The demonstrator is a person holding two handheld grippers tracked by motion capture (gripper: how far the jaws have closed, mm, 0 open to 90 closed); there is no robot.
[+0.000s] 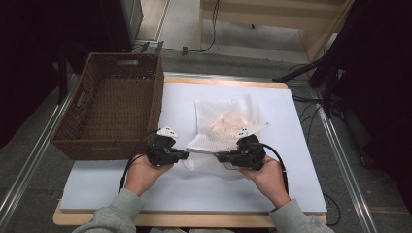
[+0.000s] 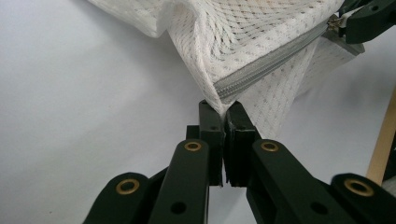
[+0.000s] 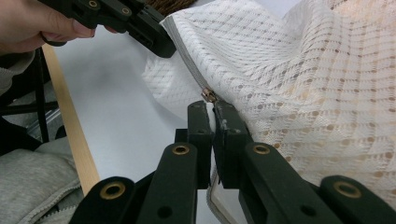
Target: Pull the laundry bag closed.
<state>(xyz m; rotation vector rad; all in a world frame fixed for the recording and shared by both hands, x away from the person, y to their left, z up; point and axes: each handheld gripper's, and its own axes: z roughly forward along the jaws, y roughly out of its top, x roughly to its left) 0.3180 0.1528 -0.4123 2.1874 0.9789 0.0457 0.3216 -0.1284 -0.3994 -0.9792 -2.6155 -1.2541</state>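
A white mesh laundry bag [image 1: 221, 128] lies on the white board, with something pale orange inside it [image 1: 228, 122]. Its grey zipper [image 2: 271, 63] runs along the near edge, stretched between both grippers. My left gripper [image 1: 186, 153] is shut on the bag's corner at the zipper's end [image 2: 219, 100]. My right gripper [image 1: 217, 156] is shut on the zipper pull [image 3: 209, 96] at the other end. In the right gripper view the left gripper [image 3: 156, 39] pinches the far corner of the bag [image 3: 303, 84].
An empty brown wicker basket [image 1: 116, 104] stands at the left, partly over the white board [image 1: 291, 160]. The wooden table edge [image 1: 194, 219] runs along the front. Cables and dark stands sit on the floor at the right.
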